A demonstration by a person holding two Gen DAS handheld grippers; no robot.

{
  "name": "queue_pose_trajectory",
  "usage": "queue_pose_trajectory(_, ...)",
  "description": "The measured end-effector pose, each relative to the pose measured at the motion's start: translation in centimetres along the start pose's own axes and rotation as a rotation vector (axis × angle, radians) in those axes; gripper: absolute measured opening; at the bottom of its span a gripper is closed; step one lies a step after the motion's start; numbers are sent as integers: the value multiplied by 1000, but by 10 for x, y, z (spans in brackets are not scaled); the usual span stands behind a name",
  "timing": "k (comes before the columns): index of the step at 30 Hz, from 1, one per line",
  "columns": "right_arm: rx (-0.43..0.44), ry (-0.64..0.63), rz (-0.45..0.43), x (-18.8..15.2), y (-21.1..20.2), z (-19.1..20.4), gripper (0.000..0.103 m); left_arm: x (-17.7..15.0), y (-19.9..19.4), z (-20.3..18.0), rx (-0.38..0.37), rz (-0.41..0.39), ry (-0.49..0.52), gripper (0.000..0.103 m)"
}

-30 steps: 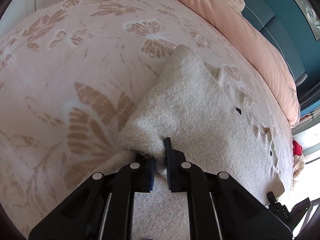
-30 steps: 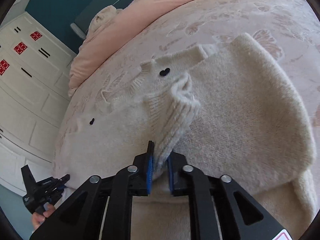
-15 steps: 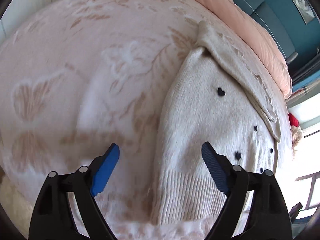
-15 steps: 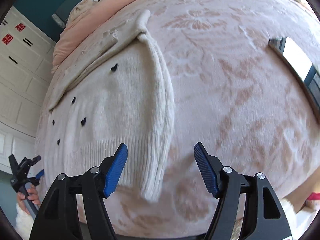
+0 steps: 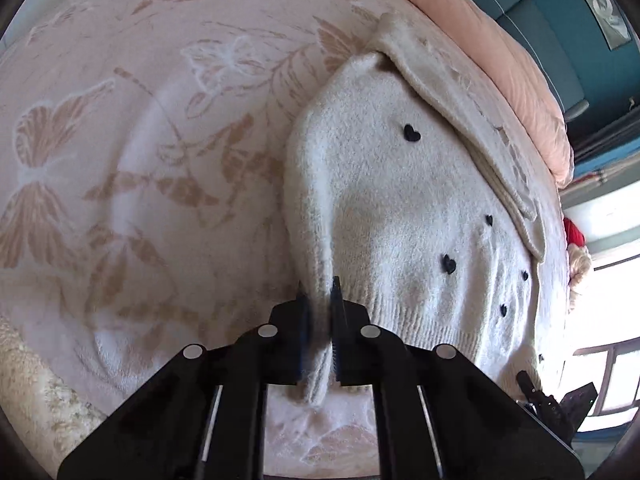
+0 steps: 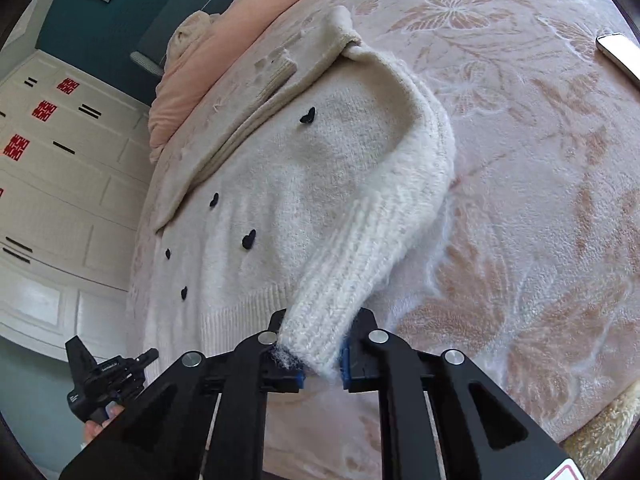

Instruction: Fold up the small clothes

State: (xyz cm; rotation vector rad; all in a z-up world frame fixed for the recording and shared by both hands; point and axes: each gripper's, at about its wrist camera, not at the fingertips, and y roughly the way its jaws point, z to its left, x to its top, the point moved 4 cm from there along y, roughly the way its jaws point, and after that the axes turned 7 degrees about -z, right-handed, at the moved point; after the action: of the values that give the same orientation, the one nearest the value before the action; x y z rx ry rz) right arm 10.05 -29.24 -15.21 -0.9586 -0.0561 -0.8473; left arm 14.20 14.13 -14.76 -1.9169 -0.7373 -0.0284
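Note:
A small cream fuzzy cardigan (image 5: 400,200) with black heart buttons lies on the pink butterfly blanket (image 5: 140,160); it also shows in the right wrist view (image 6: 312,184). My left gripper (image 5: 319,312) is shut on the cardigan's left sleeve (image 5: 308,208) near its cuff. My right gripper (image 6: 320,360) is shut on the ribbed cuff of the right sleeve (image 6: 360,240), which is lifted slightly off the blanket. The sleeves run along the cardigan's sides. The collar lies at the far end.
A peach duvet (image 5: 500,48) lies along the bed's far side, also in the right wrist view (image 6: 224,48). A phone (image 6: 616,56) rests on the blanket at right. White wardrobes (image 6: 52,184) stand beyond the bed. The left gripper (image 6: 108,376) shows from the right wrist view.
Both grippers were open half a second ago, hovering over the sleeves. Both have now closed, each on a sleeve near its cuff.

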Motion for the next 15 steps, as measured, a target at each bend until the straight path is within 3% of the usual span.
queue_pose_trajectory(3,13,-74,-50,13,-35,21,10,8,-35,-5,-30,-47,22,7)
queue_pose_trajectory(7,0,-179,-32,15,-80,36,9,1,-81,-8,-81,-46,67,5)
queue_pose_trajectory(11,-50,-233,74,-14,-111,18,8,-34,-112,10,-67,0,114,5)
queue_pose_trajectory(15,-127,-296,234,-81,-131,-10,5,-95,-126,48,-8,103,140,5)
